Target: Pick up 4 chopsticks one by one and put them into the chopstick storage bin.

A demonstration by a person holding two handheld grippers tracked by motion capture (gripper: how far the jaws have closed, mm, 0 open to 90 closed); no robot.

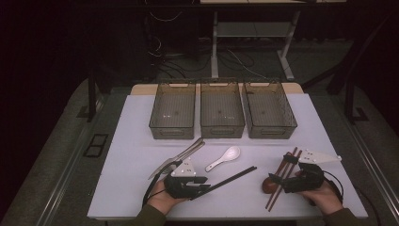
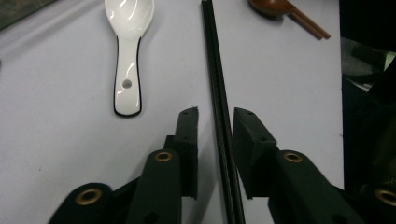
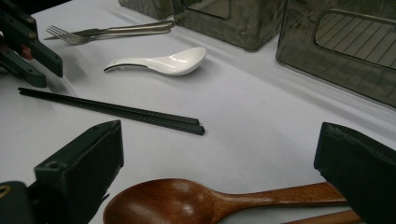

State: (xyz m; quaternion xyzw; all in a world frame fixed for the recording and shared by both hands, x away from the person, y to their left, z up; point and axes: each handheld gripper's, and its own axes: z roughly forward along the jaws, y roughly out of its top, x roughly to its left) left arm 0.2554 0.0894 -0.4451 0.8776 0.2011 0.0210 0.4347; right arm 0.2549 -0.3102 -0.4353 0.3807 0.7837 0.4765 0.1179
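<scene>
A pair of black chopsticks (image 1: 230, 176) lies slanted on the white table (image 1: 141, 122), in front of a white ceramic spoon (image 1: 223, 158). My left gripper (image 1: 204, 184) straddles their near end. In the left gripper view the chopsticks (image 2: 212, 56) run between the jaws of that gripper (image 2: 215, 114), with a gap still showing beside the left jaw, so it is open. My right gripper (image 3: 219, 140) stands wide open over a wooden spoon (image 3: 163, 203), whose bowl lies between the jaws, untouched. Brown chopsticks (image 1: 282, 176) lie beside that spoon.
Three dark see-through bins (image 1: 173, 113) (image 1: 222, 112) (image 1: 269, 112) stand in a row at the back of the table. Metal forks (image 1: 181, 155) lie left of the white spoon. The table's front edge runs just below both hands.
</scene>
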